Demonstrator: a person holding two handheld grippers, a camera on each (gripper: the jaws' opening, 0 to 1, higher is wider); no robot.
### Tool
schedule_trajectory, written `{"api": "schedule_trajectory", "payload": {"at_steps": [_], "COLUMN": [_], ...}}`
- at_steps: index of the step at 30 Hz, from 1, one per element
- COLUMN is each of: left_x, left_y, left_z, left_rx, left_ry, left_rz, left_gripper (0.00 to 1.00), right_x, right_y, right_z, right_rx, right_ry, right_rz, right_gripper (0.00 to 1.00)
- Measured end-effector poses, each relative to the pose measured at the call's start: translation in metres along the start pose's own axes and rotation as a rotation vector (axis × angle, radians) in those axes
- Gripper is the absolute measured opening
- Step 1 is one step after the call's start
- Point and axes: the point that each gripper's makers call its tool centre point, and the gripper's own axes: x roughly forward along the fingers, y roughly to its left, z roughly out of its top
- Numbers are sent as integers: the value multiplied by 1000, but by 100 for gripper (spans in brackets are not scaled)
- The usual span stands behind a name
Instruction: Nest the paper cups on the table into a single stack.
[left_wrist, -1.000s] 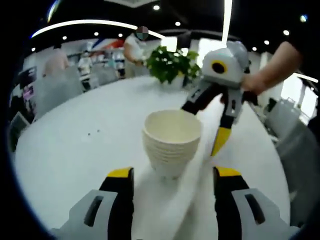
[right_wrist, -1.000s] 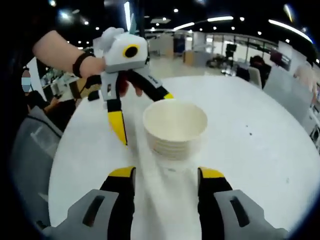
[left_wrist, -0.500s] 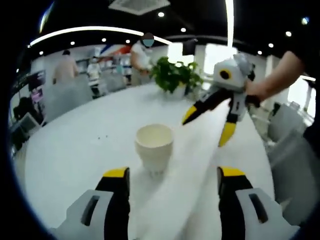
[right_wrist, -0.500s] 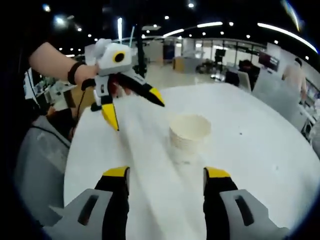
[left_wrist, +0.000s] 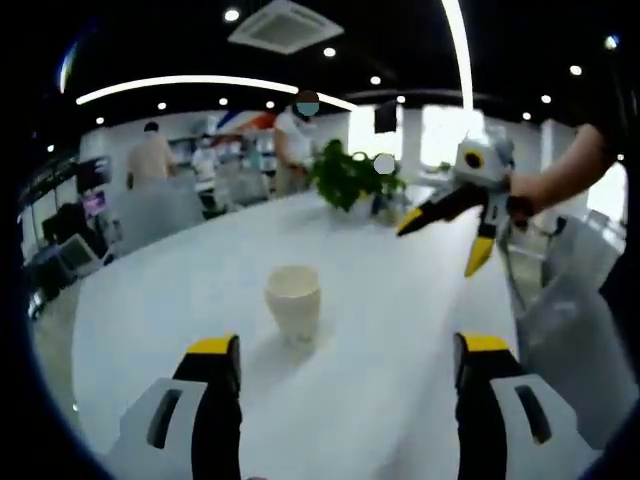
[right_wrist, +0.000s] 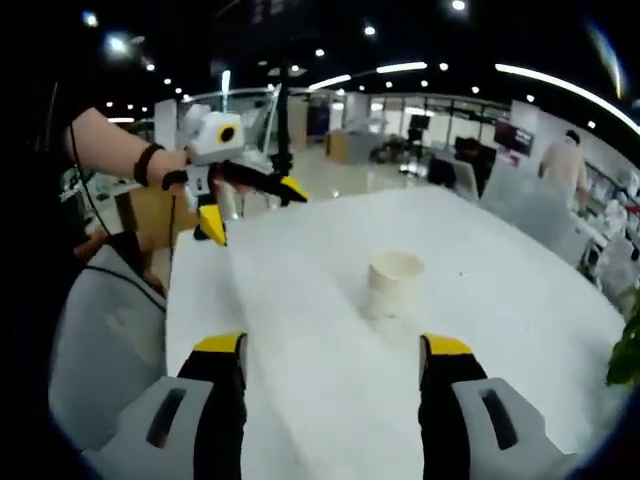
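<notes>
Left tool (left_wrist: 340, 355): jaws spread wide with nothing between them, held above the near part of the white surface (left_wrist: 400, 300); also seen from the right gripper view, raised over the far left edge in a person's hand (right_wrist: 170, 170).
Right tool (right_wrist: 330, 360): jaws wide apart too, gripping nothing, well back from the cups; in the left gripper view it hangs in the air at the right, a hand (left_wrist: 520, 190) around it.
Cup stack (left_wrist: 293, 303): one nested pile of pale paper cups, upright, alone near the middle of the surface, clear of both tools.
Plant (left_wrist: 345, 178): green leafy pot at the far edge of the surface.
Room: open office with ceiling lights, chairs and people standing in the background.
</notes>
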Motion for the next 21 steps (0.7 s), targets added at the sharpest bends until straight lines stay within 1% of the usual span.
{"api": "schedule_trajectory", "payload": {"at_steps": [3,4,6,7,10,12,15,16,17,18,19,20,21], "left_x": [-12,-16,-24,-30,-44,-54,-68,-70,-73,-76,-77,-79,-80], "left_y": [-13,-16,-21,-27,-37,-43,-51,-53,-55,-57,-57,-58,-59], "left_z": [-5,-6,-8,-9,-12,-9,-7,-6,-6,-8,-8,-11,-13], "left_rx": [-17,-22,-38,-51,-64,-53,-67,-65,-61,-61,-61,-62,-64], "left_ry": [-4,-8,-13,-25,-42,-73,-97,-102,-110,-112,-112,-109,-104], "left_rz": [2,5,18,23,29,46,59,59,59,59,59,61,63], "left_gripper": [89,90,92,93,96,97,99,99,99,99,99,99,99], "right_x": [-5,-8,-13,-15,-22,-28,-39,-42,-47,-49,-50,-55,-57], "right_y": [7,11,18,21,33,38,47,51,61,62,59,48,48], "right_z": [-4,-4,-2,-3,-4,-5,-2,-1,-10,-18,-18,-13,-13], "right_rx": [11,33,60,59,63,66,84,106,181,197,162,47,34], "right_ry": [1,-6,-26,-25,-32,-41,-64,-65,-16,27,15,-33,-40], "right_rz": [-16,-29,-51,-55,-56,-63,-72,-67,-39,-37,-60,-142,-158], "right_gripper": [70,72,79,81,82,86,93,93,89,87,89,94,96]}}
